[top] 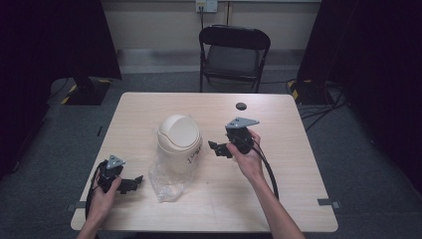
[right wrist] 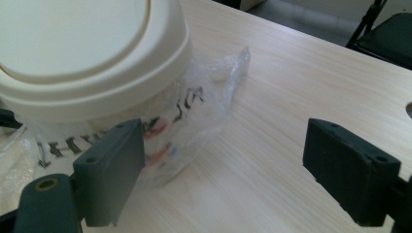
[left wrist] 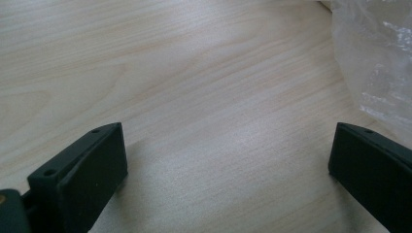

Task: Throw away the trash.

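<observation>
A small cream bin (top: 178, 134) with a domed swing lid stands on the middle of the wooden table (top: 283, 194). A clear plastic bag (top: 166, 181) with printed letters is wrapped round its body and spills onto the table in front. My right gripper (top: 218, 148) hangs just right of the bin, pointing at it. In the right gripper view its jaws (right wrist: 223, 155) stand open, with the bin (right wrist: 82, 48) and the bag (right wrist: 204, 97) close ahead and nothing between them. My left gripper (top: 133, 183) is at the front left, open (left wrist: 228, 155) over bare wood, with the bag (left wrist: 374, 58) at its right.
A black folding chair (top: 234, 52) stands behind the table's far edge. A small black round spot (top: 241, 105) lies near the far edge of the tabletop. Dark curtains flank both sides, and cables lie on the floor at the right.
</observation>
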A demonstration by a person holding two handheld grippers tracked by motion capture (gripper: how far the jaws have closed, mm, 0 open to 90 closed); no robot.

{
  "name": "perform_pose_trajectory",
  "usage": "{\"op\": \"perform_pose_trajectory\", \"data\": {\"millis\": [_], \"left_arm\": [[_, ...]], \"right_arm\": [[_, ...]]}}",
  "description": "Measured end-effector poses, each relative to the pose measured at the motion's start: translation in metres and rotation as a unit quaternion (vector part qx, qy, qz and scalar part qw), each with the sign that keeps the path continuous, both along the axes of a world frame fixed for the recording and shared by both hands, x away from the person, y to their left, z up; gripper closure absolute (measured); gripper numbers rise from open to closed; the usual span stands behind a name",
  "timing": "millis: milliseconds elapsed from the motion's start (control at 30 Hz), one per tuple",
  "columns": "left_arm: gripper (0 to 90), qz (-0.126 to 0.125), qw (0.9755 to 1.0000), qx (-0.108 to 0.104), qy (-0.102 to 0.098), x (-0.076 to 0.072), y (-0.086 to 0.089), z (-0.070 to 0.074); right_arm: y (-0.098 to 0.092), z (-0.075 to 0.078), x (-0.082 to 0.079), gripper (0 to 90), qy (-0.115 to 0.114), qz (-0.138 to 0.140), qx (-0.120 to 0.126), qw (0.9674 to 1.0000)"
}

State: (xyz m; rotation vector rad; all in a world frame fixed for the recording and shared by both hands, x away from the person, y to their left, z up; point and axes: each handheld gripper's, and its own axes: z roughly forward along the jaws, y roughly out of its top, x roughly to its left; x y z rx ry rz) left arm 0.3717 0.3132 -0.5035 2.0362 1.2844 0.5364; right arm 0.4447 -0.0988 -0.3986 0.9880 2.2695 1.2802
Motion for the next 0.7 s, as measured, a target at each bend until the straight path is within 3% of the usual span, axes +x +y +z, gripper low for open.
{"op": "perform_pose_trajectory", "data": {"millis": [400, 700], "left_arm": [[0.0, 0.000, 1.0000, 0.000, 0.000, 0.000, 0.000, 0.000], [0.0, 0.000, 1.0000, 0.000, 0.000, 0.000, 0.000, 0.000]], "right_arm": [[0.030, 0.022, 0.011, 14.6, -0.011, 0.039, 0.008, 0.9992], [0.046, 0.015, 0.024, 14.2, -0.003, 0.039, 0.015, 0.9991]]}}
